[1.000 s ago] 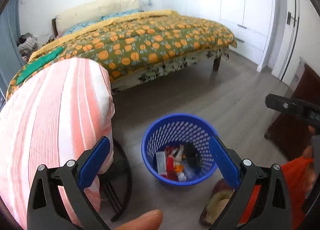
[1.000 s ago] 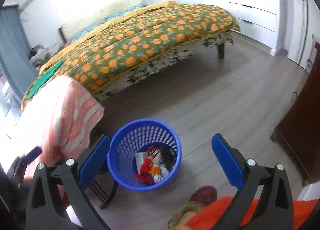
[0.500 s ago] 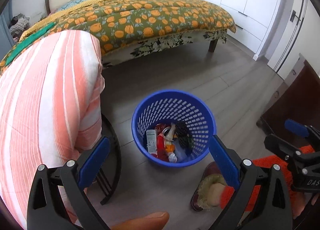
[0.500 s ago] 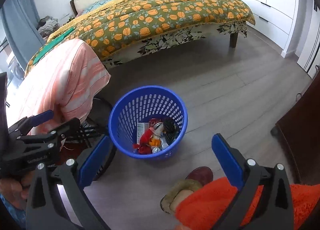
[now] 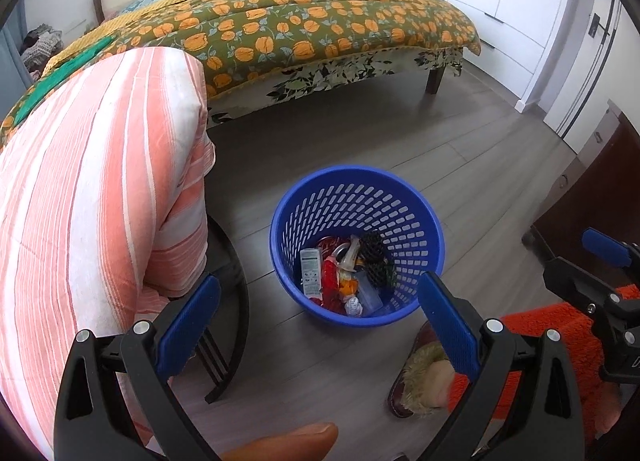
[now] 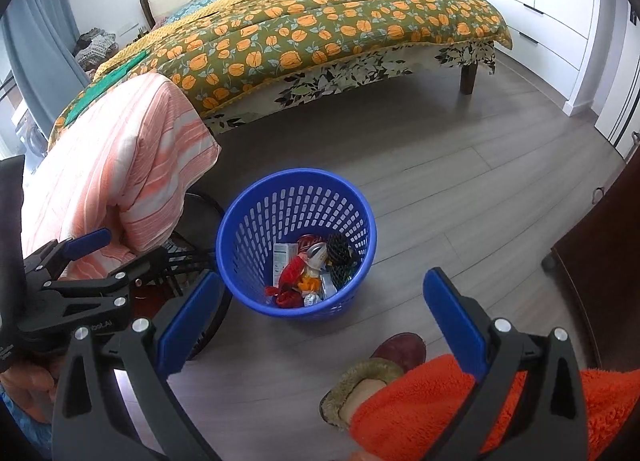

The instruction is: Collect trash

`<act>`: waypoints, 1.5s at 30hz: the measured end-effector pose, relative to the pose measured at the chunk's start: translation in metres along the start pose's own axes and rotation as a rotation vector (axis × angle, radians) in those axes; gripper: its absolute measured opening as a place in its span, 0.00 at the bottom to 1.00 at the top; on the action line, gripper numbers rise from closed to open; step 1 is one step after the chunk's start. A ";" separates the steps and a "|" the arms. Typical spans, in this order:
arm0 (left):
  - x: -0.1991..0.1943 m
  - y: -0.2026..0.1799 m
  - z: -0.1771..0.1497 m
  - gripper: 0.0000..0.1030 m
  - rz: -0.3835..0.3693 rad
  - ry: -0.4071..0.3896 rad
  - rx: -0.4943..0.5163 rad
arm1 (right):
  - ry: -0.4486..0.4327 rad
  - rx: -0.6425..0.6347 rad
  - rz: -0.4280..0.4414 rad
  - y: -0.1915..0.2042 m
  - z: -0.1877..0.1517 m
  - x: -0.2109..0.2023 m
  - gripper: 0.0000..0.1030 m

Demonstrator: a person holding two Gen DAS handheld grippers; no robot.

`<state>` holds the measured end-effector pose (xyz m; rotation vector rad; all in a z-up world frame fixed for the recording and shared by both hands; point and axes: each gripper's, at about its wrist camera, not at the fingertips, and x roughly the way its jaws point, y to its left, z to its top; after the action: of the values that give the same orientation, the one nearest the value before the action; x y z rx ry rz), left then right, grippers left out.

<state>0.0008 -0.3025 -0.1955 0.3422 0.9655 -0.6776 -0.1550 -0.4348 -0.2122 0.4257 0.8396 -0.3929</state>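
The trash (image 5: 344, 275) lies inside the blue basket (image 5: 356, 185), on the floor (image 5: 460, 149) at frame centre. Left gripper (image 5: 318, 321) and right gripper (image 6: 320, 321), both at the bottom, are spread wide and hold nothing. The bed (image 5: 300, 25) fills the upper part.

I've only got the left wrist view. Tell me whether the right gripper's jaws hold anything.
Observer: Nothing. In its own view the right gripper has its jaws wide open and empty.
Operator: Report where the basket sits in that view.
Observer: The blue basket stands on the floor ahead of the jaws, slightly left of centre.
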 end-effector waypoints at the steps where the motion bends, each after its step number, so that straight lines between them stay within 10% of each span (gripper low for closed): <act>1: 0.000 0.000 0.000 0.95 0.001 0.001 0.000 | 0.001 -0.001 0.000 0.000 0.000 0.000 0.96; 45: 0.005 0.008 -0.004 0.95 0.026 0.013 -0.009 | 0.013 -0.025 0.003 0.008 -0.001 0.007 0.96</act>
<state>0.0053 -0.2960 -0.2017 0.3508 0.9753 -0.6479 -0.1476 -0.4287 -0.2165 0.4070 0.8555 -0.3771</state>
